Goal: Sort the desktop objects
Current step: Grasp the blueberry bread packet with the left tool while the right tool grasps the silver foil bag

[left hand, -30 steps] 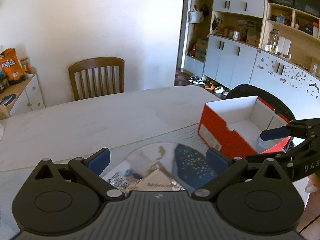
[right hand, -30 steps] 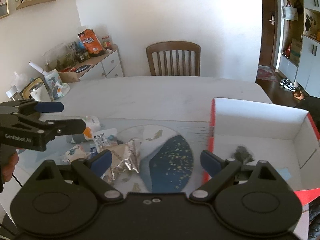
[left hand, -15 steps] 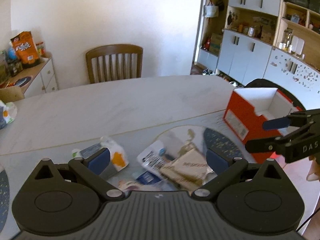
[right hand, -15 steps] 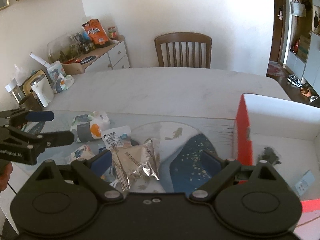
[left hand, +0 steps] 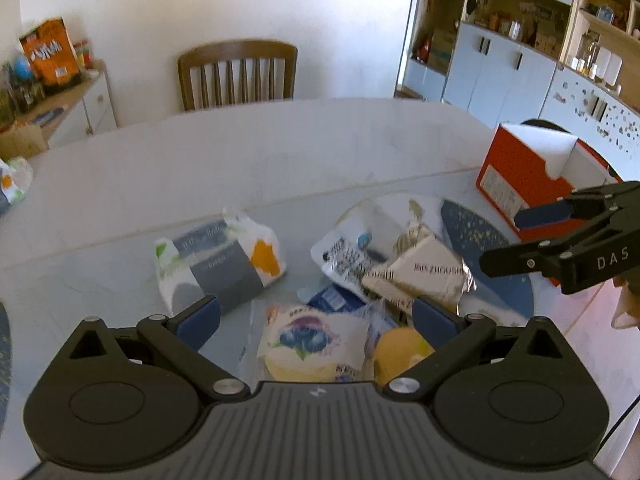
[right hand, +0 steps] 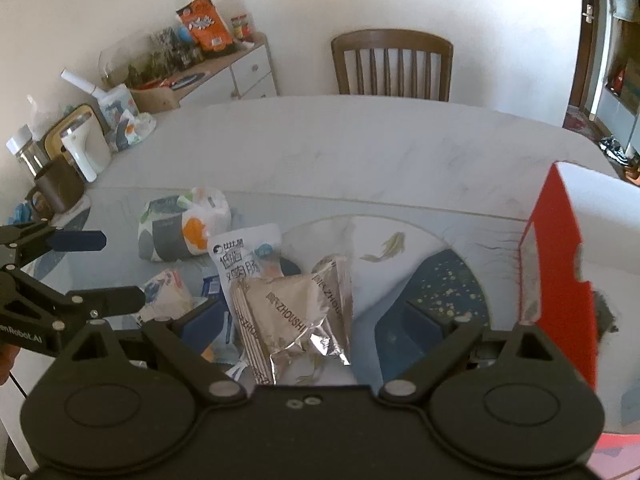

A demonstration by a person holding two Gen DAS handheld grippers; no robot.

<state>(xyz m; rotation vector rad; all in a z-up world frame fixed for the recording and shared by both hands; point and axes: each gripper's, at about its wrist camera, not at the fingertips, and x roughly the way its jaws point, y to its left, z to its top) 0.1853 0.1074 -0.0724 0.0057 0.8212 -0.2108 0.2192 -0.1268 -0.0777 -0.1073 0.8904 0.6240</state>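
A pile of snack packets lies on the table: a silver foil packet, a white sausage packet, a tissue pack with a grey band, a round blueberry-print bun packet and a yellow packet. A red box with a white inside stands open at the right. My left gripper is open and empty above the bun packet. My right gripper is open and empty above the foil packet.
A wooden chair stands at the table's far side. A sideboard with snack bags is at the back left. A white jug and a jar stand on the table's left end. Cabinets line the right wall.
Both grippers have swung left from the red box toward the packet pile, and stayed open. The box has slid to the right edge of both views.
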